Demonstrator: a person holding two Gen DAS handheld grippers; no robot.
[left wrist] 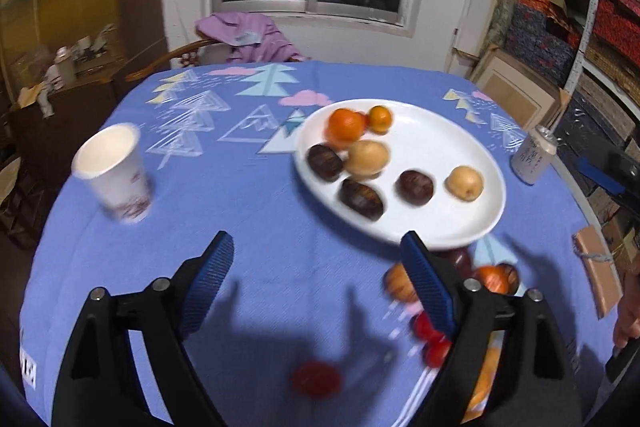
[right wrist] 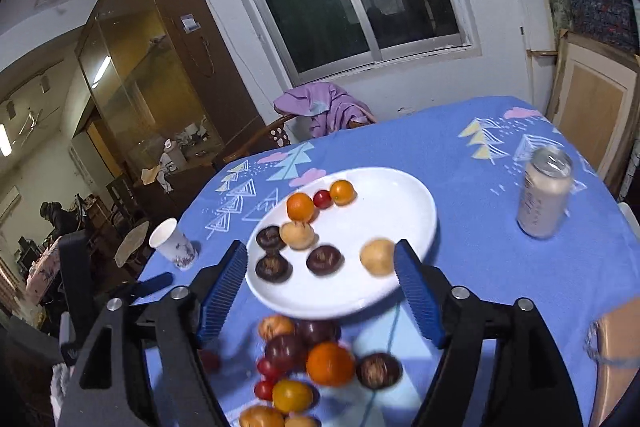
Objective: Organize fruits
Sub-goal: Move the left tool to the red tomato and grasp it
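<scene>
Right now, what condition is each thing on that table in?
Left gripper: open, empty.
Right gripper: open, empty.
White plate: upright, holding fruit.
Paper cup: upright, looks empty.
Drink can: upright; whether opened, cannot tell.
Loose fruit: lying on the tablecloth, off the plate.

- Left claw [left wrist: 316, 279]: jaws spread wide, nothing between the blue ribbed pads [left wrist: 210, 283]; pitched downward toward the worktop.
- Right claw [right wrist: 320, 291]: jaws also wide apart, no object gripped; angled down less steeply.
- Part of a hand [left wrist: 628, 315] shows at the right edge of the left wrist view, around a dark grip.
</scene>
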